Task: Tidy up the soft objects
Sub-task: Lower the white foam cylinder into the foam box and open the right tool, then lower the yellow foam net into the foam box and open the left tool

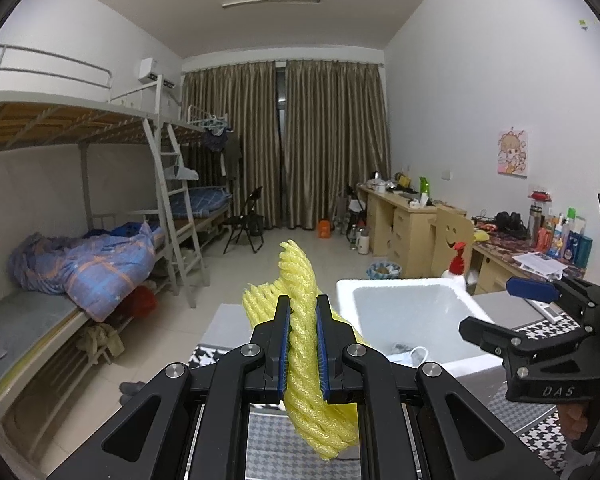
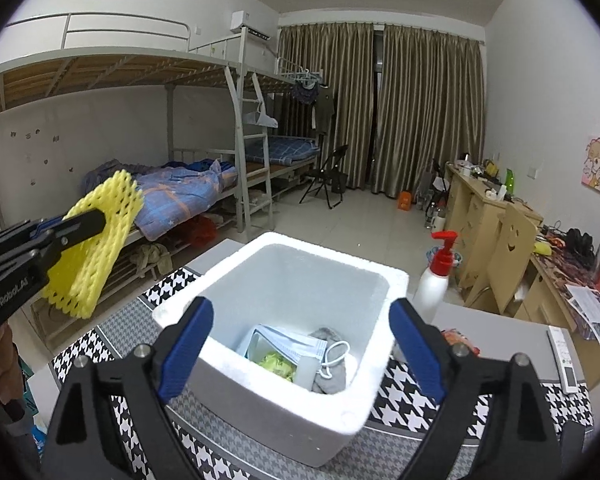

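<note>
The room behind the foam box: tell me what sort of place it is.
Most likely a shared dormitory room. Metal bunk beds with ladders line one wall, a row of wooden desks cluttered with bottles and personal items lines the other, and long curtains close off the far end.

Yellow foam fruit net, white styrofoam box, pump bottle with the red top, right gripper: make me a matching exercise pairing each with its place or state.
Column one:
1. yellow foam fruit net
2. white styrofoam box
3. white pump bottle with red top
4. right gripper

Column two:
A. open, holding nothing
B. clamped in the left gripper
C. standing beside the box
D. holds a face mask and grey cloth

Pairs: 1-B, 2-D, 3-C, 4-A
</note>
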Demonstrator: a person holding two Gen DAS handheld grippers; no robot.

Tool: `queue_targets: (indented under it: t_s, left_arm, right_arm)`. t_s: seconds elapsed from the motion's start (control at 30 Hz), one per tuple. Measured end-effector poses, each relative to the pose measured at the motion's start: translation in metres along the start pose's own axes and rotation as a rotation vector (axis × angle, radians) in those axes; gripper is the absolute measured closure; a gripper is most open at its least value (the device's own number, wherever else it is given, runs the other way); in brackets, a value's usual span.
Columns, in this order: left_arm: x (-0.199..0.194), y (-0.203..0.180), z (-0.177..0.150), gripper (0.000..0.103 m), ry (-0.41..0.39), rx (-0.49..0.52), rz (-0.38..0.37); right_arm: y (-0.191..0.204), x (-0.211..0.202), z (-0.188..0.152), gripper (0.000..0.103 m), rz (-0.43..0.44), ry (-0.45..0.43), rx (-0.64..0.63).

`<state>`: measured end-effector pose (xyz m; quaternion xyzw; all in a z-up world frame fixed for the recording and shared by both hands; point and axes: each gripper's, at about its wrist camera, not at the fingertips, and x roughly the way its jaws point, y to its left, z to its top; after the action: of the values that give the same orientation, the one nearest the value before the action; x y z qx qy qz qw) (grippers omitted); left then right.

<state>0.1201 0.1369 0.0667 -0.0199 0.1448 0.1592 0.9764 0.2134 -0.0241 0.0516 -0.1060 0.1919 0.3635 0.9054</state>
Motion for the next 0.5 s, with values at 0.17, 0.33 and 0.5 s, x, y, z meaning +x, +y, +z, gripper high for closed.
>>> queue_targets:
  t_s: [0.17, 0.33, 0.5]
  left_arm:
    - [0.0, -0.009, 0.007, 0.091, -0.012, 0.016, -0.018]
    - [0.0, -0.019, 0.012, 0.091, -0.016, 0.027, -0.044]
    - [0.0, -0.031, 0.016, 0.091, -0.02, 0.043, -0.071]
  right_arm:
    - [-0.006, -0.007, -0.001, 0.009, -0.009, -0.011, 0.005]
    - [-0.011, -0.016, -0.002, 0.009, -0.017, -0.025, 0.006]
    - [-0.018, -0.024, -0.006, 0.009, -0.03, -0.034, 0.012]
